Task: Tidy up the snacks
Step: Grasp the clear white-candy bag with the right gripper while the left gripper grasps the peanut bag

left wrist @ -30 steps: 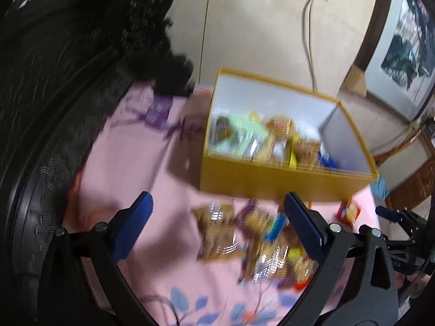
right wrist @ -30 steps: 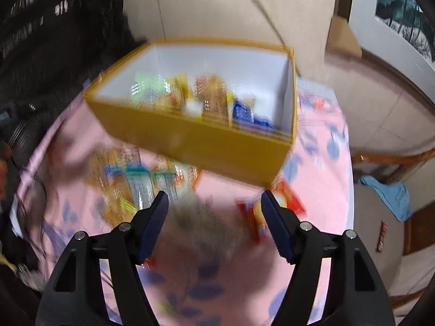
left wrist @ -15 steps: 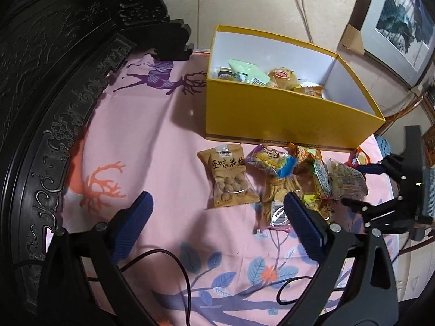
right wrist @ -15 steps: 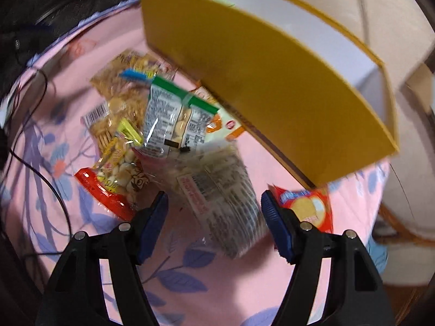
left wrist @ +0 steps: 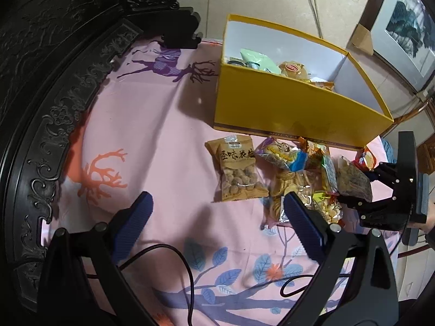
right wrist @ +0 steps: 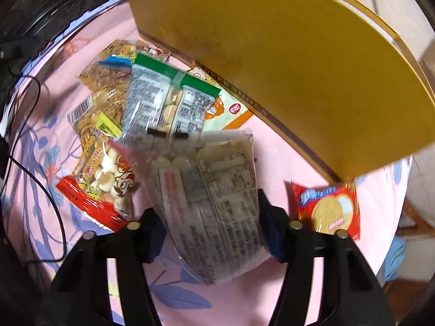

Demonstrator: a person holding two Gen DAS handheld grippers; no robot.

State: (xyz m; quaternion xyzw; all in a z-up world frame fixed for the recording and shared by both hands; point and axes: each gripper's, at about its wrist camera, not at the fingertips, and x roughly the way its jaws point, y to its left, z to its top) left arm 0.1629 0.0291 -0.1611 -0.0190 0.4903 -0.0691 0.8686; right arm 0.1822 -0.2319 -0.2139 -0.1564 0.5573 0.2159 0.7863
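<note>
1. Right gripper: jaws closing around the clear printed snack packet. Packet sits between the blue pads; pads at its edges, firm pinch not yet evident, so logged as not gripped. Packet lies on the cloth just in front of the yellow box.
2. Left gripper: jaws wide apart, nothing between them, hovering over bare cloth near the brown nut packet.
3. Remaining snacks: loose pile in front of the box, overlapping — green-topped packet, red cartoon packet partly touching the clear one; red biscuit packet apart, beside the right finger. Several snacks already inside the box.
4. Risks (judgement): slick, puffy film may squirt out as the pads close; neighbouring red cartoon packet could be caught or dragged along; box wall stands close, so a low lift may clip its rim.
5. Surface: pink tablecloth printed with deer and branches, black cables across it. Dark carved furniture at left, tiled floor, framed picture at right.
</note>
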